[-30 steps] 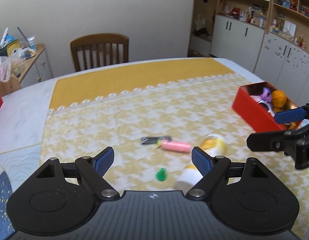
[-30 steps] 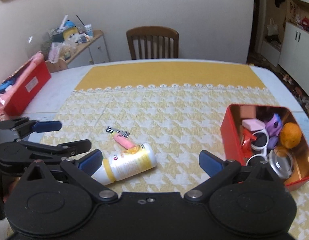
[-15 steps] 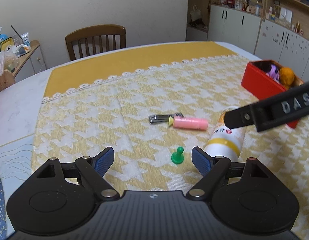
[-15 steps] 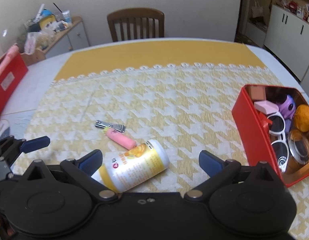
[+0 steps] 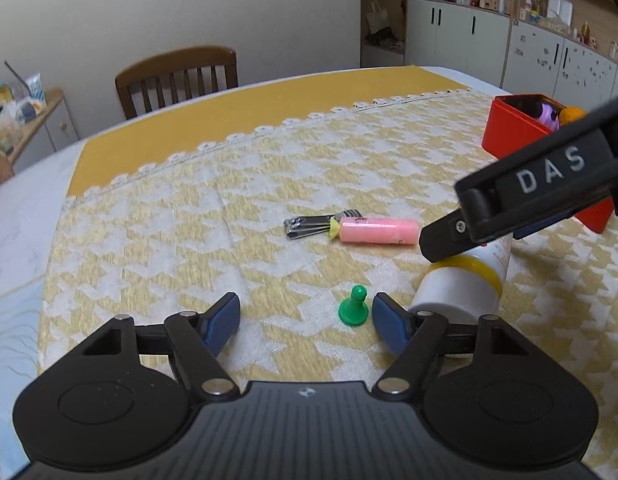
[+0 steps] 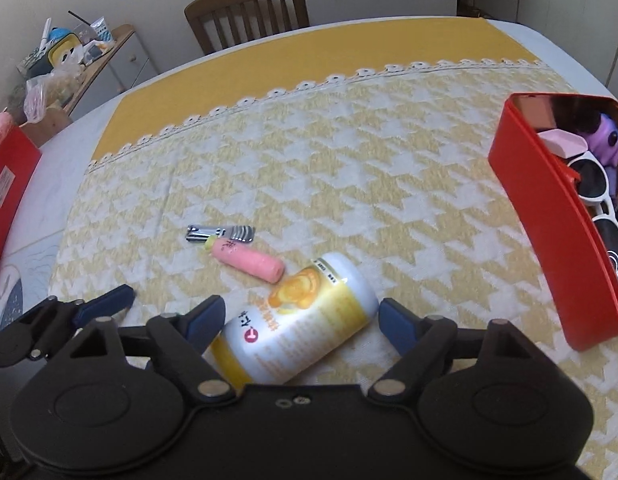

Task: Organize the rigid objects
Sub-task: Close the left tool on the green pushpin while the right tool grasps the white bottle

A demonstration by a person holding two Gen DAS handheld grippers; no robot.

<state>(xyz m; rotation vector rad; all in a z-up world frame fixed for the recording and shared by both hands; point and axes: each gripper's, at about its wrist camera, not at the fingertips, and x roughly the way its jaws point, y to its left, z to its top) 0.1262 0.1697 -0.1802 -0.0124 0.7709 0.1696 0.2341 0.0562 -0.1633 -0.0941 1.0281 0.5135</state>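
Observation:
A small green pawn (image 5: 353, 307) stands on the yellow-and-white tablecloth between the fingers of my left gripper (image 5: 305, 314), just clear of the right pad. Those jaws are closing. A white and yellow bottle (image 6: 301, 320) lies on its side between the fingers of my right gripper (image 6: 301, 314), whose jaws are also closing, with slim gaps at both pads. In the left wrist view the bottle (image 5: 457, 288) sits under the right gripper's black finger (image 5: 509, 200). A pink tube (image 6: 249, 260) and a nail clipper (image 6: 221, 233) lie just beyond. The red box (image 6: 549, 240) holds sunglasses and toys.
A wooden chair (image 6: 249, 4) stands at the table's far side. A cluttered side cabinet (image 6: 69, 52) and a red carton (image 6: 5, 184) are to the left. White cupboards (image 5: 489, 40) line the right wall. The left gripper's finger (image 6: 105, 304) shows low left beside the right gripper.
Both grippers sank toward the table and their jaws narrowed. The bottle now lies between the right fingers, and the pawn stands closer to the left gripper's right pad.

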